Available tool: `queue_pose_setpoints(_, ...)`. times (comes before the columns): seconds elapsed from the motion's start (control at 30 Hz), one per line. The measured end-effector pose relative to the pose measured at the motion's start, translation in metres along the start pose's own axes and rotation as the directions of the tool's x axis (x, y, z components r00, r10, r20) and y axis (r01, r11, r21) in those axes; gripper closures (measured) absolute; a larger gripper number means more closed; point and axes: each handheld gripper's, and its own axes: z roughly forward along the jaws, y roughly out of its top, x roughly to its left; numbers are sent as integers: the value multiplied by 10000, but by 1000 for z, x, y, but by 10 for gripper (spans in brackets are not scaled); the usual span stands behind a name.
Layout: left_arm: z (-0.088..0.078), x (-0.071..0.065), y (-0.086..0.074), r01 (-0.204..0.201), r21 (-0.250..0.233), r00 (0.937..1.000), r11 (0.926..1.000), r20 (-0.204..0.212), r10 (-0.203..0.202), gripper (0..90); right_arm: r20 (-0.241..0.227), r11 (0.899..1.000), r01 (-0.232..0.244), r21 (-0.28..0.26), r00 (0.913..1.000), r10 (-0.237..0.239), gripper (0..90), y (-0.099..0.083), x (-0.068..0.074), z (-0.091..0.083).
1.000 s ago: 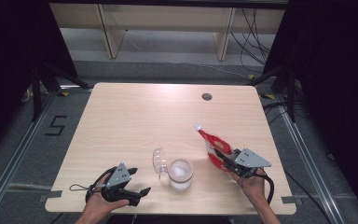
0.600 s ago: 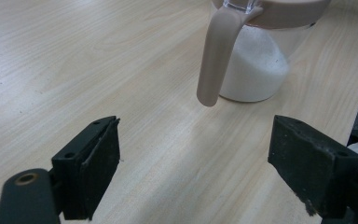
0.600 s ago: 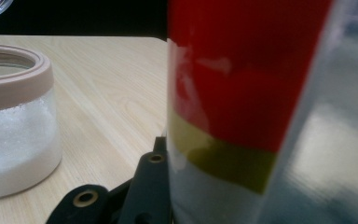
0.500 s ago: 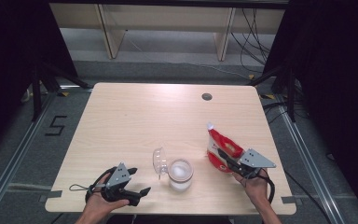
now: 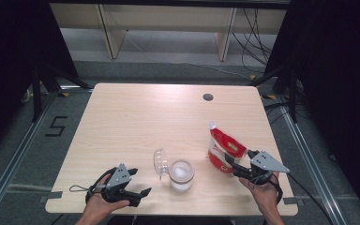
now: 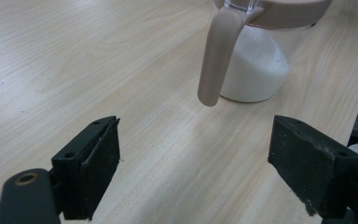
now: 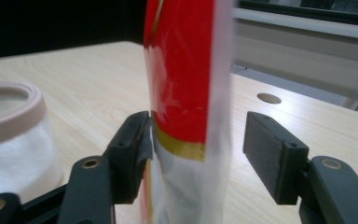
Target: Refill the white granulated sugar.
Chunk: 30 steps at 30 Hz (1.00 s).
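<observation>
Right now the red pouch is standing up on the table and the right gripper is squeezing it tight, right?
Not quite. The pouch does stand up on the table, but the right gripper is not squeezing it: its jaws have just been opening. The right gripper view shows a gap beside the pouch.

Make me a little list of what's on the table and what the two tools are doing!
table: light wood
jar: clear, white powder inside, pinkish rim, lid flipped open
pouch: red and white, standing upright
left tool: open, resting on the table near the jar, holding nothing
right tool: jaws have just been opening; the pouch stands between them, with a gap at one pad
</observation>
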Motion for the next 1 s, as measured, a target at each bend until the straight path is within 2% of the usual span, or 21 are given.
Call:
queue_pose_setpoints(0.07,0,0,0,6,-51,10000,10000,59,-6,161,-49,9997,-159,159,9999,160,400,1,1,-6)
queue_pose_setpoints(0.1,1,0,0,-7,-36,10000,10000,70,7,161,5,9997,33,234,10000,-33,399,1,1,-8)
queue_pose_setpoints(0.13,1,0,0,-5,-41,9999,10000,105,6,161,21,9997,-95,206,10000,94,395,1,3,-9)
queue_pose_setpoints(0.17,0,0,0,-115,45,9999,9999,48,114,161,-3,9997,34,230,10000,-33,391,1,2,-10)
queue_pose_setpoints(0.23,1,1,0,-141,15,9999,9999,70,141,161,70,9994,-174,307,9998,172,381,1,2,-13)
queue_pose_setpoints(0.27,1,0,0,2,-46,10000,10000,75,-2,160,23,9993,-31,365,10000,31,381,2,3,-14)
queue_pose_setpoints(0.3,1,0,0,-23,-34,10000,10000,65,23,161,104,9993,-113,369,9999,109,381,2,4,-16)
queue_pose_setpoints(0.33,1,1,0,1,-10,10000,10000,93,-1,160,9,9994,20,360,10000,-20,378,2,4,-16)
queue_pose_setpoints(0.37,1,0,0,11,-15,10000,10000,92,-11,161,148,9982,-243,555,9996,235,375,2,8,-19)
queue_pose_setpoints(0.4,1,0,0,-2,-11,10000,10000,100,2,161,150,9989,-37,466,9999,30,374,3,7,-18)
queue_pose_setpoints(0.47,1,0,0,-49,-5,10000,10000,58,49,161,242,9981,-341,515,9992,329,369,2,10,-22)
queue_pose_setpoints(0.5,1,0,0,-18,-43,10000,10000,42,18,160,193,9984,-113,562,9998,103,368,2,8,-23)
queue_pose_setpoints(0.57,0,0,0,17,3,10000,10000,-22,-17,160,220,9979,-354,546,9992,343,354,1,11,-26)
queue_pose_setpoints(0.6,-1,2,1,-210,261,9997,9994,-128,214,160,252,9980,-170,604,9996,155,353,1,10,-28)
queue_pose_setpoints(0.67,0,0,0,54,21,10000,10000,-29,-54,161,170,9981,-100,605,9998,90,348,1,11,-31)
queue_pose_setpoints(0.7,0,0,0,53,26,10000,10000,-29,-53,161,185,9979,-357,542,9992,347,343,0,13,-31)
queue_pose_setpoints(0.77,1,1,1,-21,44,10000,10000,-12,21,160,330,9983,-60,578,9994,40,329,0,13,-32)
queue_pose_setpoints(0.8,1,2,1,-112,64,9999,9999,0,112,161,201,9968,-247,755,9995,233,328,0,15,-33)
queue_pose_setpoints(0.83,1,2,2,-179,61,9998,9998,3,179,161,277,9965,-208,810,9994,186,323,-1,16,-33)
queue_pose_setpoints(0.87,1,1,2,34,91,10000,10000,27,-34,161,266,9961,-244,845,9994,223,313,-1,17,-34)
queue_pose_setpoints(1.0,3,0,2,29,46,10000,10000,55,-29,161,235,9931,-548,1037,9983,527,304,-6,20,-37)
